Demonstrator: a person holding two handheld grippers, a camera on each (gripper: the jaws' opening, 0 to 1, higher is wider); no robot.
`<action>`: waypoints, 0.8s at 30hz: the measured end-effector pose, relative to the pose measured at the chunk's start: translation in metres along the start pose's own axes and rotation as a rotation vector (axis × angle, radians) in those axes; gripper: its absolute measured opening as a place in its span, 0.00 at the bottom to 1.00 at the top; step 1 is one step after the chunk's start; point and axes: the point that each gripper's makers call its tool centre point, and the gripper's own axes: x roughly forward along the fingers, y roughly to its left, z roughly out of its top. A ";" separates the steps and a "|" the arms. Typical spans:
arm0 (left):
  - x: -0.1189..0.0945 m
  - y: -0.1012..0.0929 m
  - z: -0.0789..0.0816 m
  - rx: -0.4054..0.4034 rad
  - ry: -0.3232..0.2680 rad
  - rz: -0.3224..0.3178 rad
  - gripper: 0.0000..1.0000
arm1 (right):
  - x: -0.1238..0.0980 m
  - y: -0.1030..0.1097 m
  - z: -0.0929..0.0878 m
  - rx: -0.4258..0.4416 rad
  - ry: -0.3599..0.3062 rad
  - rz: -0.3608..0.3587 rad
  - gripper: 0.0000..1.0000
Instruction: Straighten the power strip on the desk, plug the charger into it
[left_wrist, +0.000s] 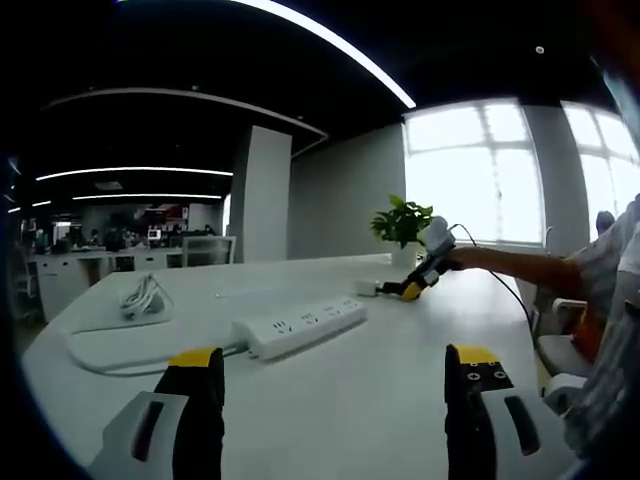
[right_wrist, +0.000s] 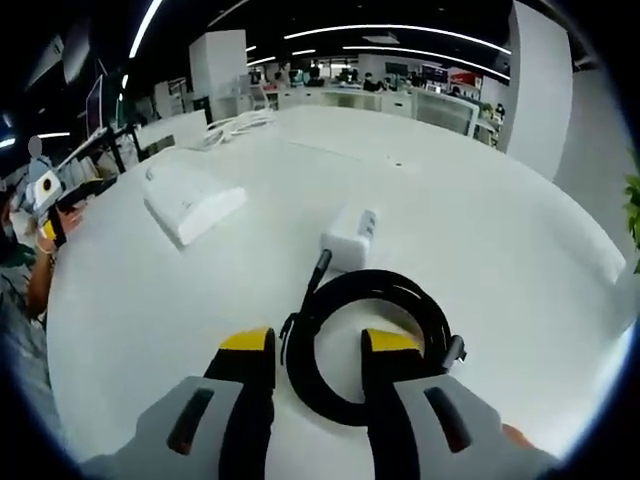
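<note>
- Left gripper (left_wrist: 335, 375): jaws spread wide and empty, hovering above the desk (left_wrist: 380, 400), facing the power strip (left_wrist: 300, 326), which lies slanted near the middle, probably ready to square it.
- Right gripper (right_wrist: 317, 355): jaws part open over the coiled black cable (right_wrist: 370, 290), nothing clamped; the white charger (right_wrist: 349, 239) lies just beyond, well apart from the strip.
</note>
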 end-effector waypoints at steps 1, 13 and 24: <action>0.000 0.000 0.000 0.001 0.001 0.000 0.93 | 0.000 -0.001 0.000 -0.005 0.006 -0.002 0.31; 0.004 0.002 -0.001 0.003 0.007 -0.003 0.93 | 0.004 -0.003 0.002 -0.018 0.024 -0.002 0.27; 0.005 0.002 -0.009 -0.004 0.016 -0.007 0.93 | 0.008 -0.002 0.002 -0.035 0.040 -0.002 0.18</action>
